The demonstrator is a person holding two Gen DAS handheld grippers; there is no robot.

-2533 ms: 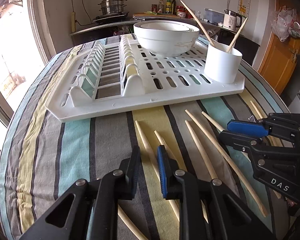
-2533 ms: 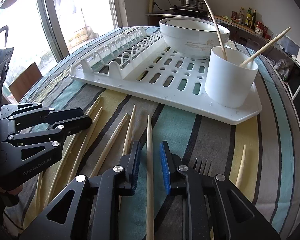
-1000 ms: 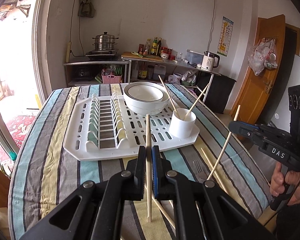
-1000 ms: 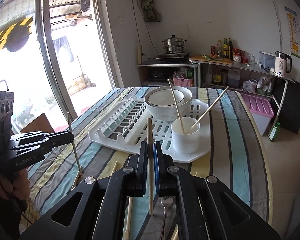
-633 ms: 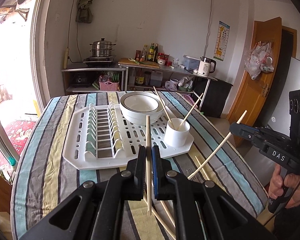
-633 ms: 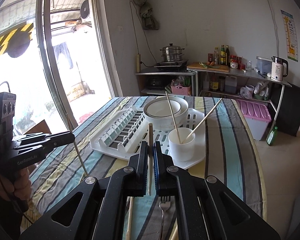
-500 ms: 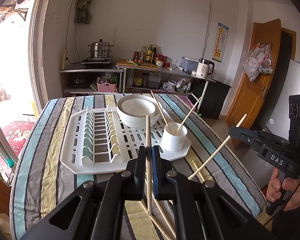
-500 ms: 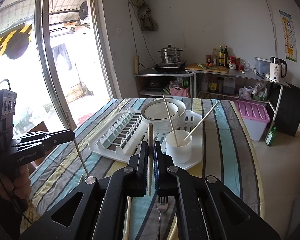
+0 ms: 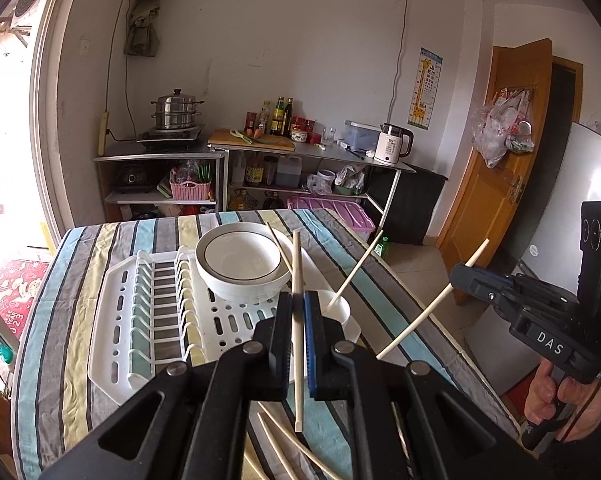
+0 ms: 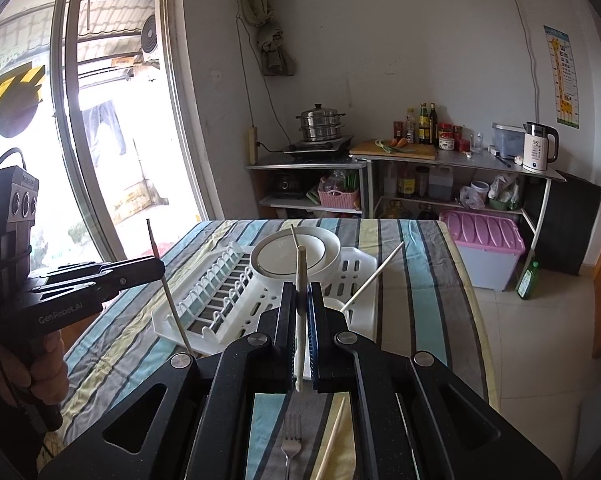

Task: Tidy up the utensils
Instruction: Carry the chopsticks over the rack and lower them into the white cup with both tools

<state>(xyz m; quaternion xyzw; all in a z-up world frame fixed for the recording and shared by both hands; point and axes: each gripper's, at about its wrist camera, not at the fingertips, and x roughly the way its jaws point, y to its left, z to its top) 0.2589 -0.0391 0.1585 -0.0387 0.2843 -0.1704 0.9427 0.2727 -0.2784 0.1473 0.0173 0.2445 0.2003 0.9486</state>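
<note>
My left gripper (image 9: 298, 300) is shut on a wooden chopstick (image 9: 297, 264), held high above the striped table. My right gripper (image 10: 300, 292) is shut on another chopstick (image 10: 300, 268); it also shows in the left wrist view (image 9: 466, 276) with its chopstick (image 9: 428, 312) slanting down. The left gripper shows in the right wrist view (image 10: 156, 270) with its chopstick (image 10: 172, 304). A white cup (image 9: 338, 310) on the white drying rack (image 9: 112, 320) holds two chopsticks. Several loose chopsticks (image 9: 284, 444) and a fork (image 10: 290, 446) lie on the cloth below.
Stacked white bowls (image 9: 238, 264) sit on the rack behind the cup. The table's right edge (image 9: 460, 356) drops to the tiled floor. A shelf with a steamer pot (image 9: 176, 114), bottles and a kettle (image 9: 392, 146) stands behind the table. A door (image 9: 496, 184) is at the right.
Both grippers closed on a chopstick each, lifted them off the table and kept rising, so the rack and cup look smaller and lower now.
</note>
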